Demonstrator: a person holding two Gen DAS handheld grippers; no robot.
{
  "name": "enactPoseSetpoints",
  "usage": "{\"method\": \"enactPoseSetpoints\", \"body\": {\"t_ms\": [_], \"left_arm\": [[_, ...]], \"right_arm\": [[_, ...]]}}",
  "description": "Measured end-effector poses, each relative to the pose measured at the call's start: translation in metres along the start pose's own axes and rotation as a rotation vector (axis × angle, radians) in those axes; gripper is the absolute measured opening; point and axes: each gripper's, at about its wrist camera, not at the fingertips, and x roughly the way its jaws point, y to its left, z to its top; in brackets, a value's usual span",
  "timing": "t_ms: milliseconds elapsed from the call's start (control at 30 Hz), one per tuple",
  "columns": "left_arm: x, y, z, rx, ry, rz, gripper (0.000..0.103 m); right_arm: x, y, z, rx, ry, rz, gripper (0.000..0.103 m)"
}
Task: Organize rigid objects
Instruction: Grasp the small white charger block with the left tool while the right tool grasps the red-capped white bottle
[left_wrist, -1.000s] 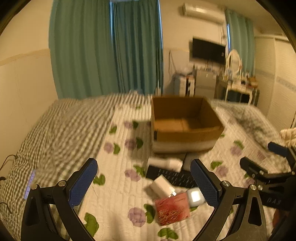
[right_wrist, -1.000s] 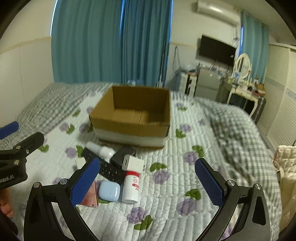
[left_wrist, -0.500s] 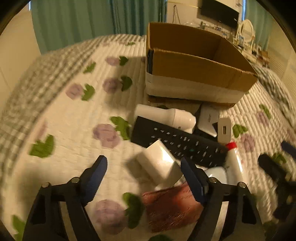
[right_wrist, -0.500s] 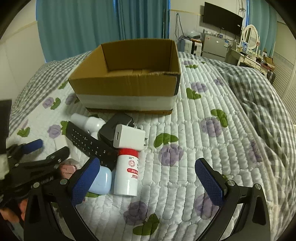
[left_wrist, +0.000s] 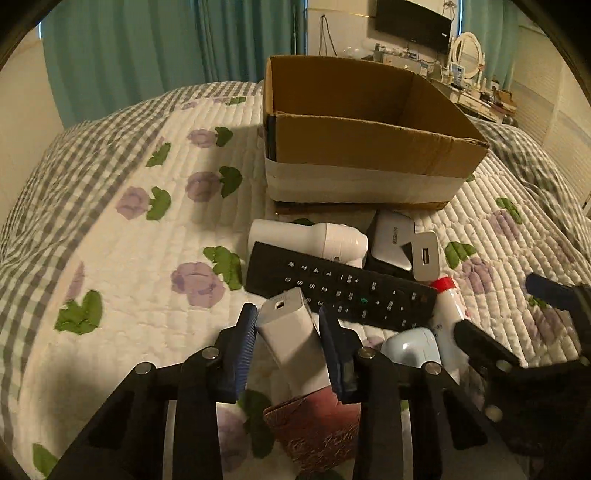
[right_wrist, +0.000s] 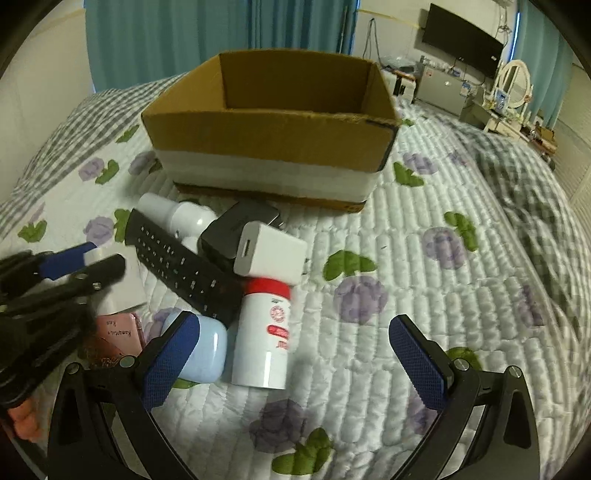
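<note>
The white charger block (left_wrist: 291, 332) lies on the bed quilt (left_wrist: 122, 266), in front of the black remote control (left_wrist: 340, 291) and partly over a reddish-brown case (left_wrist: 314, 424). The left hand-held gripper (left_wrist: 288, 345) has its jaws narrowed around this block; both blue pads (left_wrist: 243, 343) sit at its sides, apparently touching it.

The right hand-held gripper (right_wrist: 291, 362) is spread wide and holds nothing. Its left pad (right_wrist: 171, 354) stands just in front of a light blue case (right_wrist: 207, 354), and a white bottle with a red cap (right_wrist: 264, 332) lies between the jaws, untouched.

Behind the remote lie a white bottle (left_wrist: 314, 238), a black adapter (right_wrist: 236, 229) and a second white charger (right_wrist: 269, 254) with its port facing the camera. A cardboard box (left_wrist: 365, 147) with a white band stands open beyond this cluster.

The left wrist view shows the grasp on the charger block directly. The right wrist view shows the left hand-held gripper only from the side, at the left edge, blurred, with the block mostly hidden. The right wrist view alone shows the label of the red-capped bottle and printed lettering on the pink face of the case. Neither view shows the box floor.
</note>
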Motion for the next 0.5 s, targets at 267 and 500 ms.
{"method": "enactPoseSetpoints", "body": {"t_ms": [267, 500], "left_arm": [[0.005, 0.007, -0.002, -0.001, 0.015, -0.008, 0.034], [0.018, -0.003, 0.004, 0.008, -0.007, 0.013, 0.033]], "right_arm": [[0.028, 0.005, -0.002, 0.019, 0.086, 0.052, 0.086], [0.045, -0.008, 0.001, 0.09, 0.124, 0.042, 0.069]]}}
